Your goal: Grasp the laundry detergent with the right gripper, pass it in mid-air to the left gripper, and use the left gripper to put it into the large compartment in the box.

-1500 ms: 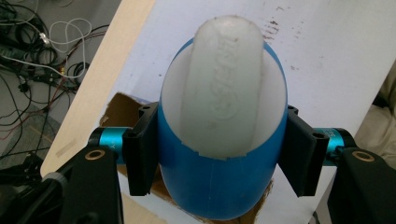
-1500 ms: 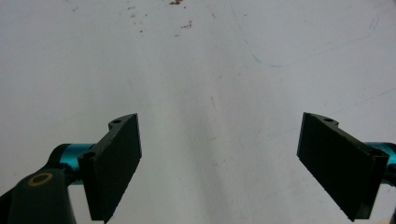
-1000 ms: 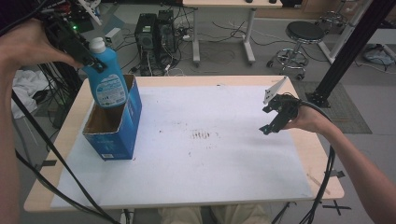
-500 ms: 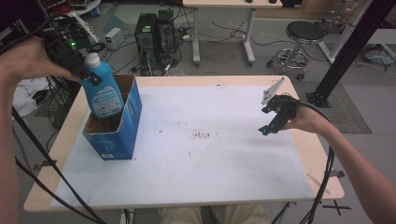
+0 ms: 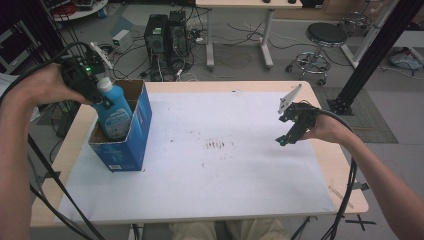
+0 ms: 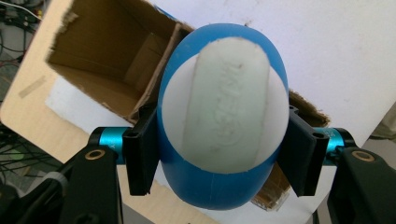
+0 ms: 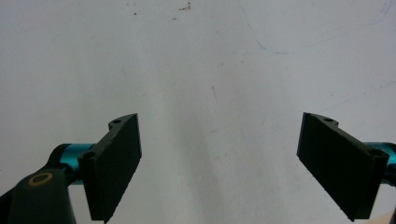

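The left claw (image 5: 100,97) is gripping a blue bottle (image 5: 114,112) just under its white cap (image 6: 223,114), both jaws pressing its sides. The bottle is sitting partly inside an open cardboard box (image 5: 132,142) at the bench's (image 5: 240,200) left side. The right claw (image 5: 289,132) is hovering wide open and empty over the white bench surface.

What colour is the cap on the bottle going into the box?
White, on the blue bottle; clearest in the left gripper view.
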### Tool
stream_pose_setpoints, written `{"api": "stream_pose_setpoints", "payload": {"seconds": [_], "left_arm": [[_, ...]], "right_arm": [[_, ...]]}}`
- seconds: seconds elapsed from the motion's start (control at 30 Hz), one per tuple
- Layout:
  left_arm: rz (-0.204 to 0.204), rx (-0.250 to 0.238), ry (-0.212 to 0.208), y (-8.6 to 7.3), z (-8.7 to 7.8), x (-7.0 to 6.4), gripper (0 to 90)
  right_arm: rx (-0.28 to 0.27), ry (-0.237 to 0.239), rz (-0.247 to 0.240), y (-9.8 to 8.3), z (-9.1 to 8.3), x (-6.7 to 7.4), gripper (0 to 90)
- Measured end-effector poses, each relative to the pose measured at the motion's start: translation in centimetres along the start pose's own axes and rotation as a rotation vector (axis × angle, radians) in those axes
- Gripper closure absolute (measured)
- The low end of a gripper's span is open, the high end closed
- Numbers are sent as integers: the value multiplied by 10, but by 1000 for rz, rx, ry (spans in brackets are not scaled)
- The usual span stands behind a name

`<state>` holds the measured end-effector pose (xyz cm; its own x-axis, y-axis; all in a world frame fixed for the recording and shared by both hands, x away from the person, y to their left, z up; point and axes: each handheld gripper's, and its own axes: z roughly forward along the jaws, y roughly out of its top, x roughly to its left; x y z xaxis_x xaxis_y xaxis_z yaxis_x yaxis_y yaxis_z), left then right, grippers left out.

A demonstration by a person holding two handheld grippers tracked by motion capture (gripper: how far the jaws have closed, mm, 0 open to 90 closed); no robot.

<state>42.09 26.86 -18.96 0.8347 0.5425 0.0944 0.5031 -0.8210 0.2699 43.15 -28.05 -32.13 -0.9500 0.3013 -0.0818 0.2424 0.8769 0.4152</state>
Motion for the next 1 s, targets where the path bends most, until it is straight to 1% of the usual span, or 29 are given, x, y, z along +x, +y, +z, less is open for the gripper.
{"api": "stream_pose_setpoints", "payload": {"seconds": [0.2, 0.47, 0.7, 0.73, 0.8, 1.0], "left_arm": [[2, 11, -15, -5, 22, -1, 381], [32, 38, -15, -11, 44, -4, 381], [45, 62, -14, -13, 59, -6, 381], [45, 62, -14, -13, 59, -6, 381], [47, 73, -14, -13, 65, -7, 381], [54, 97, -18, -15, 74, -8, 381]], "right_arm": [[2, -2, 1, 0, 0, 0, 130], [0, -1, 0, 0, 0, 1, 130], [3, 0, -4, 1, 0, 2, 130], [3, 0, -4, 1, 0, 2, 130], [4, 1, -3, 1, -1, 3, 130], [4, -1, -6, 1, -1, 4, 130]]}}
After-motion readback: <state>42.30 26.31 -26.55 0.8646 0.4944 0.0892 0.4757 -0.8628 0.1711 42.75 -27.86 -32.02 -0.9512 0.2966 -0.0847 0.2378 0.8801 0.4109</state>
